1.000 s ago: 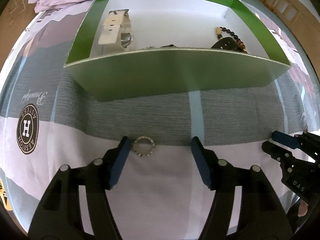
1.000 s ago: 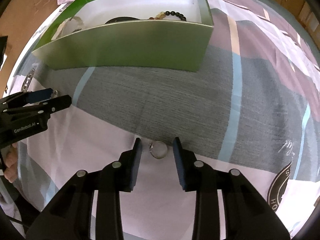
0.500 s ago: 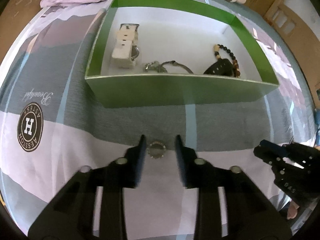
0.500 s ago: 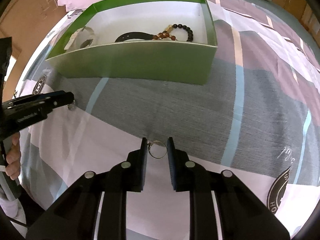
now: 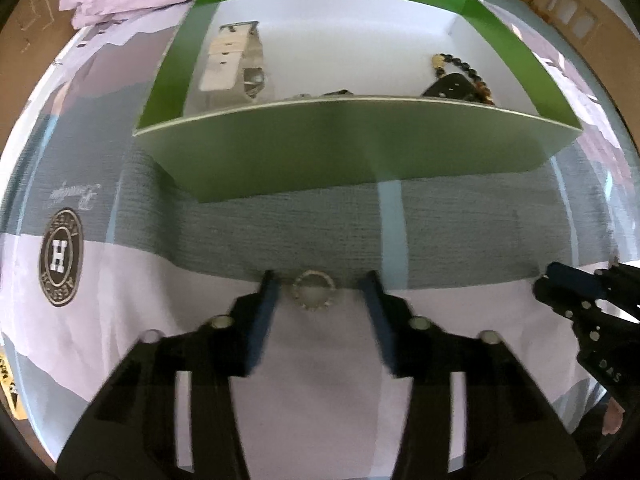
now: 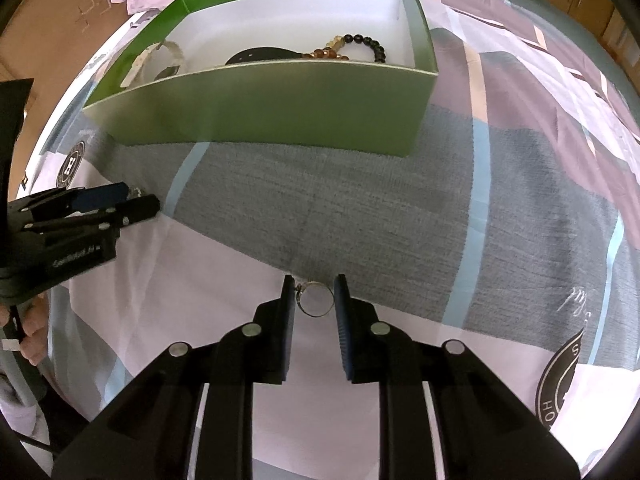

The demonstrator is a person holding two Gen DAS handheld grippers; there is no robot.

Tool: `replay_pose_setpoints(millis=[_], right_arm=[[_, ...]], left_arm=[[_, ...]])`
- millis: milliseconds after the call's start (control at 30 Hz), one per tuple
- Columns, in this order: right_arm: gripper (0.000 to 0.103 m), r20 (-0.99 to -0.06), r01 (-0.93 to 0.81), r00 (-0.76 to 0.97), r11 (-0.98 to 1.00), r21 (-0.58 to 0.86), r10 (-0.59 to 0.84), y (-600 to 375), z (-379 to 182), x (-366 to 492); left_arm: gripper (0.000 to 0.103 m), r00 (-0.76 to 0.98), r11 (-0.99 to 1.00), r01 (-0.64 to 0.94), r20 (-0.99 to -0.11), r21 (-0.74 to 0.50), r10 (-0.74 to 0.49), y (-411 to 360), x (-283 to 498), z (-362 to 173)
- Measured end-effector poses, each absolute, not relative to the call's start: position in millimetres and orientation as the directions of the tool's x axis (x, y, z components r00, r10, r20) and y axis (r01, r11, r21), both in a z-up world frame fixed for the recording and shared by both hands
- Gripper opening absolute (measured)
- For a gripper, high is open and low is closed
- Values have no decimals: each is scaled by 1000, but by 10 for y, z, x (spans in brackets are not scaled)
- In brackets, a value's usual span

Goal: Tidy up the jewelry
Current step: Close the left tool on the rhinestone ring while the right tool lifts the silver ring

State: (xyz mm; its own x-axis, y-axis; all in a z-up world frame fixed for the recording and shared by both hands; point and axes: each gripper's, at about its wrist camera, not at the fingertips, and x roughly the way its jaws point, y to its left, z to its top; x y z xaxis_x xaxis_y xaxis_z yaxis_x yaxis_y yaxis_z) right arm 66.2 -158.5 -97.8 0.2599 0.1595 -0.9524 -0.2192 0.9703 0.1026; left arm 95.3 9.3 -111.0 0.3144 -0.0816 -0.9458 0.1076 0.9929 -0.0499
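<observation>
Silver ring point(image 6: 316, 299) between right gripper point(image 6: 314, 286) jaws, level

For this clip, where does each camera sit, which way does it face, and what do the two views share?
Left wrist: rides the left gripper, facing the green box across the bedspread; a studded ring lies between its fingers; the right gripper shows at right.
Right wrist: rides the right gripper, facing the same box; a thin ring sits between its fingers; the left gripper and a hand show at left.
Shared: box, bedspread, each other's gripper.
</observation>
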Motion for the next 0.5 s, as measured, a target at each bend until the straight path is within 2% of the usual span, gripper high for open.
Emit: replay_pose_setpoints(millis=[100, 500], right_arm=[[20, -952, -222, 260, 970, 101, 159, -1593, -991, 652], [20, -949, -228, 268, 968, 104, 165, -1631, -977, 655]], left_arm=[[22, 320, 994, 99, -944, -52, -81, 128, 957, -1095], [21, 352, 994, 88, -931, -67, -94, 220, 899, -927]])
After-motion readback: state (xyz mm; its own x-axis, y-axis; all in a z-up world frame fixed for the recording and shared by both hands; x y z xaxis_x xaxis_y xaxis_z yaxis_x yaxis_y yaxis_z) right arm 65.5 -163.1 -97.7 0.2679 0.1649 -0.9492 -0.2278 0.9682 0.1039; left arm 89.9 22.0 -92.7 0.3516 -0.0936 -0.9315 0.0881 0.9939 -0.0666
